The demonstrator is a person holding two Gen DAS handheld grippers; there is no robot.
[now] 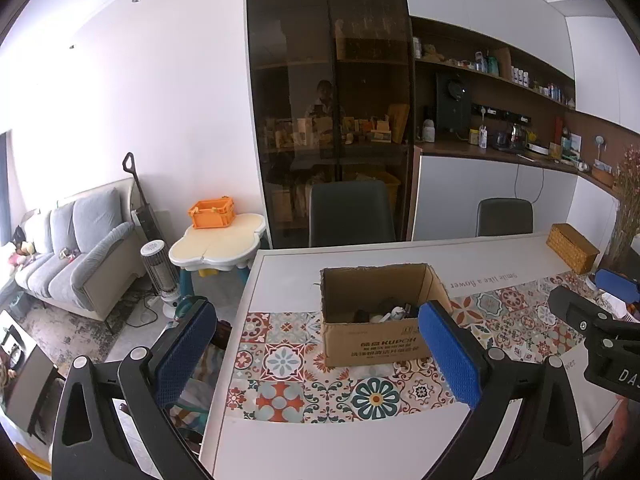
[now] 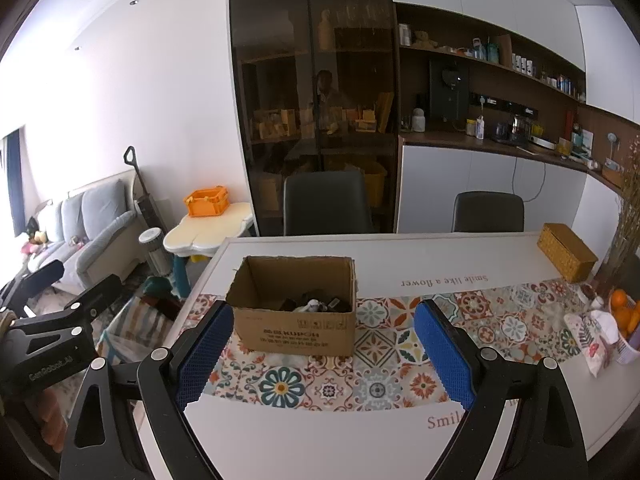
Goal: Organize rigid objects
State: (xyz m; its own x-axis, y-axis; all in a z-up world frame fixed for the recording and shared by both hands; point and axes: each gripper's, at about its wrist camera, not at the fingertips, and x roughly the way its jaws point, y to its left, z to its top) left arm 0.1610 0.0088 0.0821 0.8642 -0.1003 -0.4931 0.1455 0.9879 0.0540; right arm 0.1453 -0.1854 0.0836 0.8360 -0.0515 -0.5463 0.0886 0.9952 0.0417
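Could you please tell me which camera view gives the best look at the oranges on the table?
The right wrist view shows the oranges best: a bright pile at the table's right edge, beside white packets. In the left wrist view the right gripper hides nearly all of them.

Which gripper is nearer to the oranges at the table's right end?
The right gripper. It hangs over the patterned runner, the oranges off to its right. The left gripper is farther, on the right one's other side, facing the cardboard box.
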